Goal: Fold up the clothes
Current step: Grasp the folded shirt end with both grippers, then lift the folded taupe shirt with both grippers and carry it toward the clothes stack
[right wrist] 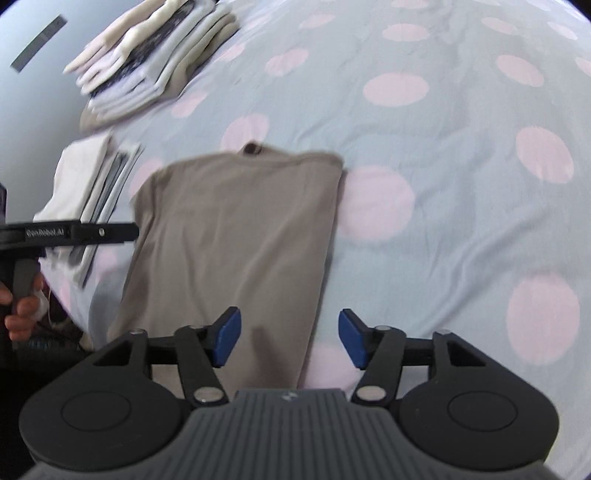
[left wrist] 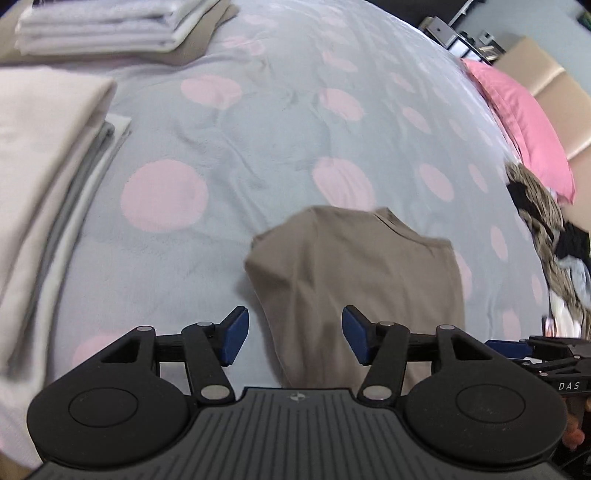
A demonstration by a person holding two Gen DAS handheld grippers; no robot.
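A taupe T-shirt [left wrist: 362,273] lies folded lengthwise into a long strip on the bed, its collar at the far end; the right wrist view shows it too [right wrist: 236,236]. My left gripper [left wrist: 294,339] hovers open over the shirt's near left edge, nothing pinched between its blue pads [left wrist: 236,338]. My right gripper [right wrist: 289,341] is open above the shirt's near right edge, and its pads [right wrist: 352,341] touch no cloth. The left gripper's body [right wrist: 74,233] and the hand holding it show at the left of the right wrist view.
A grey bedspread with pink dots [left wrist: 258,147] covers the bed. Folded stacks sit at the left [left wrist: 48,155] and far left [left wrist: 107,26]. A pink pillow [left wrist: 524,125] and a heap of unfolded clothes [left wrist: 546,236] lie at the right.
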